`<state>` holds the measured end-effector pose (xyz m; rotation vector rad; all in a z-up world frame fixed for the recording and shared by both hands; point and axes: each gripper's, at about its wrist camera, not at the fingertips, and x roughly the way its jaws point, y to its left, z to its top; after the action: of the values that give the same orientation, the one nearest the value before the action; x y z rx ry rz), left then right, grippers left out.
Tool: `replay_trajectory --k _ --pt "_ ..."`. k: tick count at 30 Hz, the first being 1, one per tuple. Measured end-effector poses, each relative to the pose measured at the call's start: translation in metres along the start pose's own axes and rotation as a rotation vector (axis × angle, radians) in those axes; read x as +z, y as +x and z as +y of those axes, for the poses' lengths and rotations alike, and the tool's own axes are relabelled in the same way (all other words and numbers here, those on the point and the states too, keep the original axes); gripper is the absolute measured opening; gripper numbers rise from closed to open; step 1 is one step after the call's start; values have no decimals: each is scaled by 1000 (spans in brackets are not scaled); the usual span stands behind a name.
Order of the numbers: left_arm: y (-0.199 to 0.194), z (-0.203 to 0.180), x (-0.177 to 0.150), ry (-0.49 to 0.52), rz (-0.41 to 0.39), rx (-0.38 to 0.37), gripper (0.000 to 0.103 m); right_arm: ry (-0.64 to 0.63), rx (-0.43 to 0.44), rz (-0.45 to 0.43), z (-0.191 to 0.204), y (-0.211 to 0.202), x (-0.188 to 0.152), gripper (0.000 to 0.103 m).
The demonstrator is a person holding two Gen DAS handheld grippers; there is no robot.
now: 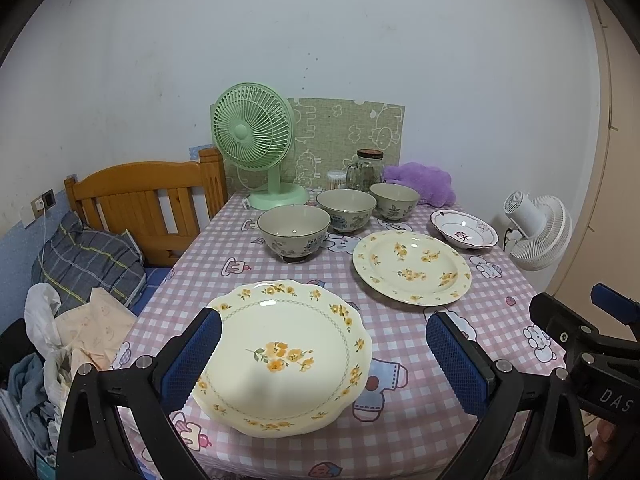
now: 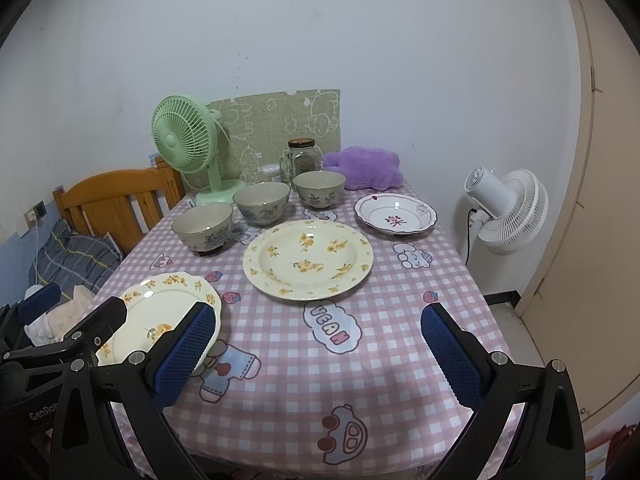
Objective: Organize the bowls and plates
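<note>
Pink checked cloth covers the surface (image 2: 400, 300), where three bowls (image 2: 262, 202) stand in a row at mid-frame, a yellow-flowered plate (image 2: 308, 258) sits just below them and a small red-patterned dish (image 2: 395, 214) lies to its right. A scalloped plate (image 1: 280, 356) lies at lower centre of the left view, between the wide-apart left tongs (image 1: 324, 356), untouched. The right tongs (image 2: 318, 350) are also spread apart and hold nothing.

The left gripper (image 1: 324, 344) hangs wide open over a scalloped plate (image 1: 280, 356) near the tabletop's (image 1: 404, 344) front edge. Three bowls (image 1: 344, 212) line the far edge.
</note>
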<state>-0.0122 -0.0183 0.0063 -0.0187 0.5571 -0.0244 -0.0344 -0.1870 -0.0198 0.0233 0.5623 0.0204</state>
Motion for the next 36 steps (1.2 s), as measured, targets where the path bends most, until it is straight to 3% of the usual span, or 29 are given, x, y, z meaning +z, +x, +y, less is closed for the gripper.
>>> replay_trajectory --k 25,36 --pt "1 5 4 -7 -5 13 102 -12 -4 -23 9 -1 3 103" --pt "29 39 15 -2 29 1 91 -24 22 25 45 26 12 102"
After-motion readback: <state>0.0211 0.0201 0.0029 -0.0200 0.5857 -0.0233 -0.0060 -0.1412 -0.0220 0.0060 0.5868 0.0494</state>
